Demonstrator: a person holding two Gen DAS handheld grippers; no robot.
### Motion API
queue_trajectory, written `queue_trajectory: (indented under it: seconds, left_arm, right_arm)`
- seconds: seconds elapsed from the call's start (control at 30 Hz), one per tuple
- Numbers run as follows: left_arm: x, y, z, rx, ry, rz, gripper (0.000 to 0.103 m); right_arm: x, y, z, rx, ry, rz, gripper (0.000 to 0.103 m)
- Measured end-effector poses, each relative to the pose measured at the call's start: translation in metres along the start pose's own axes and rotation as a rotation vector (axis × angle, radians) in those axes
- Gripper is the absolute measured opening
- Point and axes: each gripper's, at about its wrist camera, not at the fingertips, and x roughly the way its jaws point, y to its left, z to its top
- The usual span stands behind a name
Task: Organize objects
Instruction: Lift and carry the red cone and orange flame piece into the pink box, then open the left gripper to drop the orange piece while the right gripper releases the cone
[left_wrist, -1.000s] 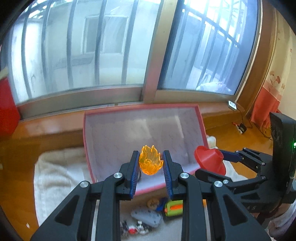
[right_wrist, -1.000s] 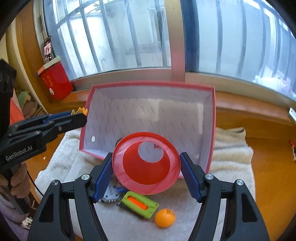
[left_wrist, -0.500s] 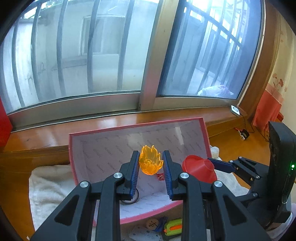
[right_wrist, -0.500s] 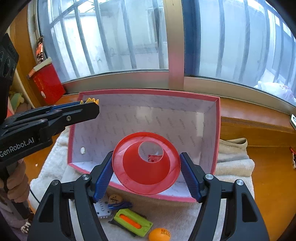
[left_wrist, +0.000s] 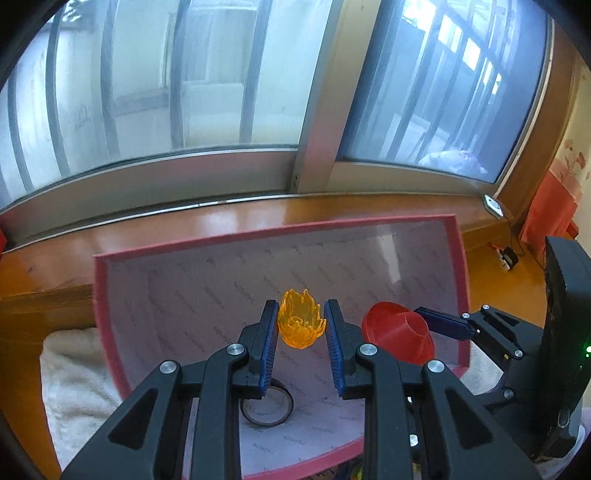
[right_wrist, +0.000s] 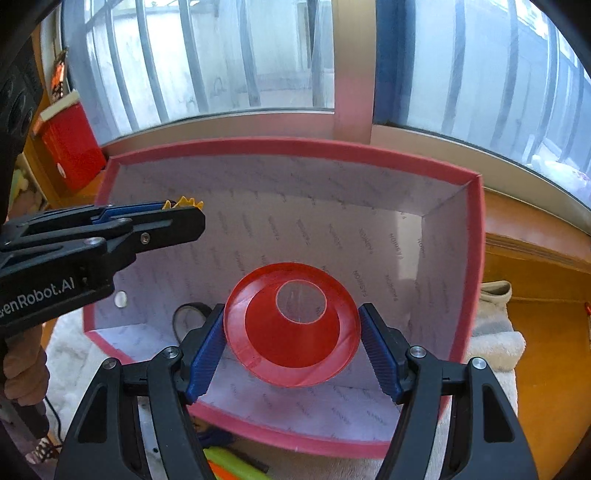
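My left gripper (left_wrist: 301, 328) is shut on a translucent orange flame-shaped toy (left_wrist: 300, 323) and hangs over the inside of a pink-rimmed box (left_wrist: 96, 291) lined with pale paper. My right gripper (right_wrist: 291, 326) is shut on a red funnel-like cone (right_wrist: 291, 343), its wide rim pressed between the blue pads, also over the box (right_wrist: 476, 258). In the left wrist view the cone (left_wrist: 397, 332) shows to the right of the flame. In the right wrist view the left gripper (right_wrist: 183, 212) reaches in from the left. A dark tape ring (left_wrist: 266, 406) lies on the box floor.
The box sits on a white towel (left_wrist: 70, 373) on an orange wooden sill under a barred window. A red container (right_wrist: 72, 146) stands at the left. Small green and orange toys (right_wrist: 225, 467) lie in front of the box. A hand (right_wrist: 22, 373) holds the left tool.
Both grippers moved forward and down over the box with their objects still held. The loose toys in front of the box have slipped almost out of view; the tape ring now shows.
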Motion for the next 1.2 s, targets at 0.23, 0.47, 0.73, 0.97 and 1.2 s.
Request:
queue_trajectory:
  seconds: [0.23,0.47,0.73,0.97,1.2]
  left_arm:
    - [0.019,0.007,-0.002,-0.003,0.020,0.018,0.024]
    - [0.034,0.009,-0.004,0.016,0.027,0.045,0.024]
    - [0.049,0.018,-0.007,0.001,0.048,0.054,0.024]
    - [0.057,0.025,-0.010,-0.019,0.052,0.046,0.024]
    - [0.058,0.028,-0.013,-0.021,0.041,0.044,0.024]
  right_arm:
    - [0.020,-0.001,-0.001,-0.030,0.017,-0.020,0.071]
    - [0.034,0.000,-0.003,-0.053,0.025,-0.042,0.071]
    - [0.050,0.000,-0.008,-0.059,0.054,-0.033,0.071]
    - [0.060,0.003,-0.011,-0.058,0.067,-0.024,0.071]
    - [0.065,0.010,-0.017,-0.099,0.072,-0.060,0.069]
